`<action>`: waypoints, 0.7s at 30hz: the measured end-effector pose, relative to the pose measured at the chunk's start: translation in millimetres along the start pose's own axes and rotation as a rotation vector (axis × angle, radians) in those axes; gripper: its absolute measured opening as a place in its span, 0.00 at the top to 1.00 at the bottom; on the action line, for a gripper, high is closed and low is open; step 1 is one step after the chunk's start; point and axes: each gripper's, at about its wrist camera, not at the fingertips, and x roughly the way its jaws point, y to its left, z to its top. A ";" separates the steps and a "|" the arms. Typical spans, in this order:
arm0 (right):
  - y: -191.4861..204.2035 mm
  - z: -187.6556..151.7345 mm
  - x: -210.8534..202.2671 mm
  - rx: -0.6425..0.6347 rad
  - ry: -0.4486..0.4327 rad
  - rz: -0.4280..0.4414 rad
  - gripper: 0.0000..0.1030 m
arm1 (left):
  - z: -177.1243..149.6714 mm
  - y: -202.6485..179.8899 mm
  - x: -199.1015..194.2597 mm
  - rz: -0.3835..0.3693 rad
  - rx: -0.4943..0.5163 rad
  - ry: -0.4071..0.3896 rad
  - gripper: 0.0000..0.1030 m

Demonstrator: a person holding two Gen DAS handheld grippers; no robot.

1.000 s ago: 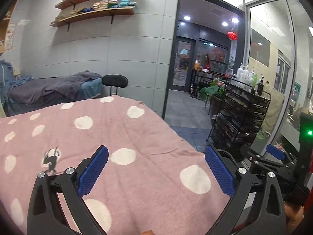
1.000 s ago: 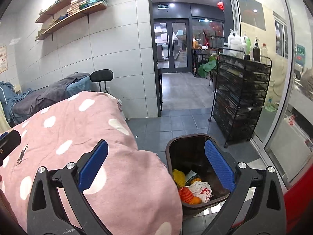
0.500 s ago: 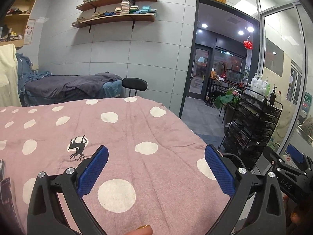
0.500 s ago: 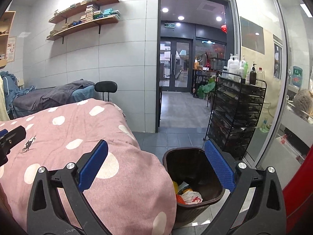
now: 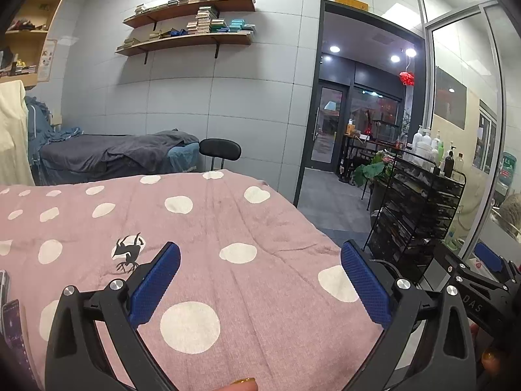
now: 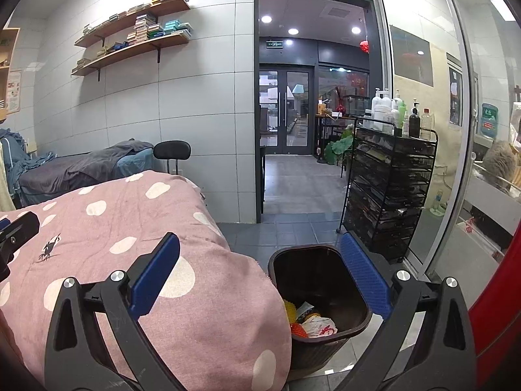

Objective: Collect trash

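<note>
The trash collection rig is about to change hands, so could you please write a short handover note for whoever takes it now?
Left gripper: open, empty, above the pink dotted blanket.
Right gripper: open, empty, over the blanket's edge and the trash bin.
The dark bin stands on the floor beside the bed; it already holds scraps: yellow, orange and white wrappers.
Done: some trash is in the bin.
Left: no loose trash shows on the blanket in either view. At the far left edge of the left view lies something dark, too cropped to identify; check it and look around the bed.
</note>
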 end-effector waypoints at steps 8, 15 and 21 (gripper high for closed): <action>-4.1 0.7 -0.7 0.011 -0.002 -0.005 0.05 | 0.3 -2.0 -1.3 -0.001 0.002 -0.005 0.06; -5.5 -0.4 1.7 0.016 0.006 -0.007 0.05 | 1.1 -4.3 -2.5 0.001 0.005 -0.001 0.06; -6.6 -1.5 3.1 0.022 0.011 -0.010 0.05 | 1.6 -5.2 -1.4 0.002 0.006 0.006 0.06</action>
